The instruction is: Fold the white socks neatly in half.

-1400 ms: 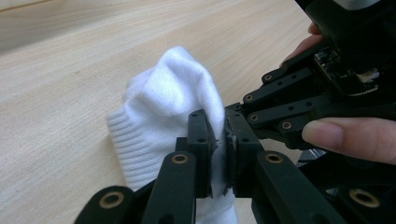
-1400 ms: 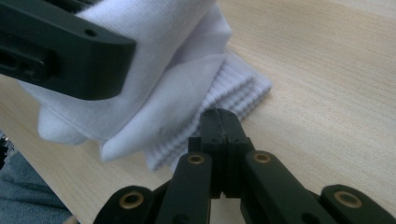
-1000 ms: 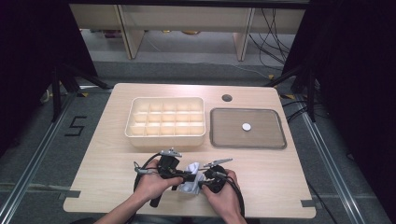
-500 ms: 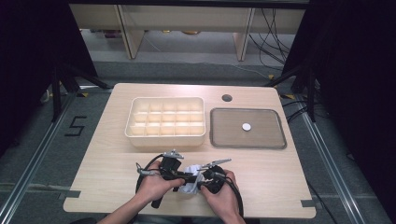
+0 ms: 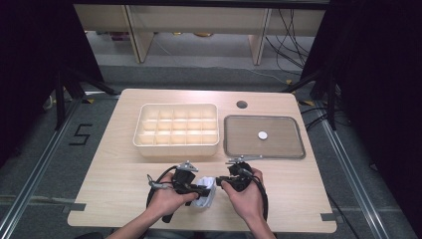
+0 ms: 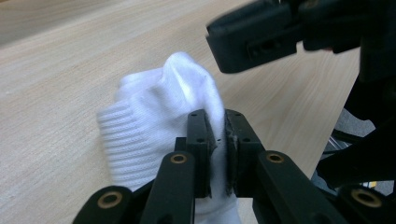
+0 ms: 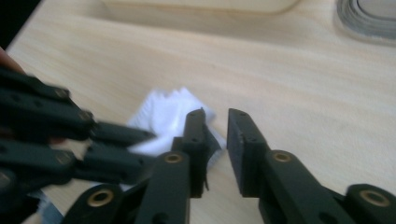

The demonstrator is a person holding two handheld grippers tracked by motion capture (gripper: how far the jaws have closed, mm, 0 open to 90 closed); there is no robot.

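The white sock (image 6: 163, 126) lies on the table (image 5: 124, 189) just in front of the divided box (image 5: 176, 129). The left gripper (image 6: 217, 135) pinches its fold; the right gripper (image 7: 217, 135), jaws just parted and empty, hangs just beside it.

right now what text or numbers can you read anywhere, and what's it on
"5" – marked in black on the grey floor left of the table.
Nothing else is readable: the compartment box, the tray and the white sock carry no visible writing.

Black "5" on the floor (image 5: 79, 135)
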